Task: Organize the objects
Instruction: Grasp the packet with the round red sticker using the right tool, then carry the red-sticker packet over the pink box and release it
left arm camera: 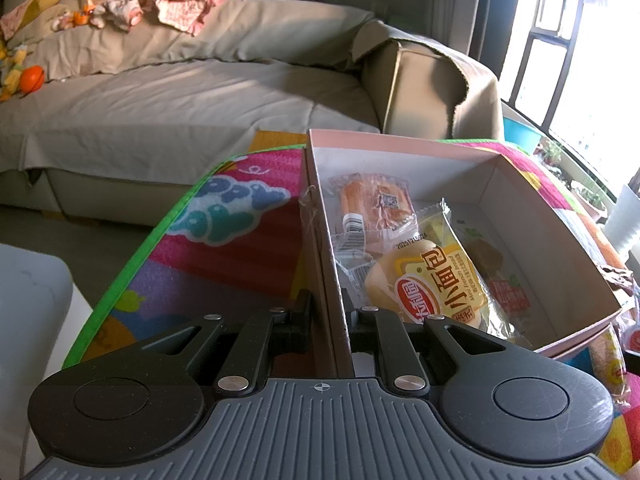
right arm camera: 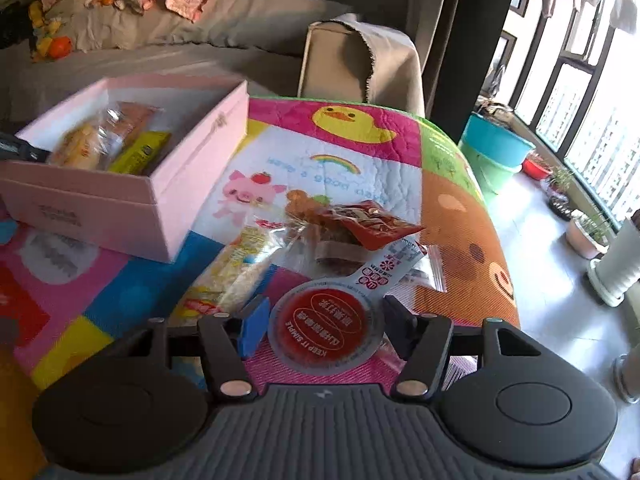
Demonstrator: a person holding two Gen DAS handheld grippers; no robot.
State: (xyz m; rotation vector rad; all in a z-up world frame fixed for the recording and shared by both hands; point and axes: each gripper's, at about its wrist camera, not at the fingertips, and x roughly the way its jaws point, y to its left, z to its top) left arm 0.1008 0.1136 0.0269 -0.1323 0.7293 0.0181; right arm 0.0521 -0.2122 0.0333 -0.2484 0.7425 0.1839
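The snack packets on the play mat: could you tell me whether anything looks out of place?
Yes: three packets lie loose in an overlapping heap beside the pink box: a yellow bar, a red-topped packet and a round red sauce cup.

The left wrist view sits low and very close at the near left corner of the pink box (left arm camera: 520,168), looking forward and downward along its left wall into the open inside, with the grey sofa (left arm camera: 180,92) beyond the box. The right wrist view stands to the right of the pink box (right arm camera: 132,208) and a little farther back, tilted down over the patterned mat (right arm camera: 340,160), seeing the box from outside its right wall. Both views share the box, the mat, the sofa behind and the windows at right.
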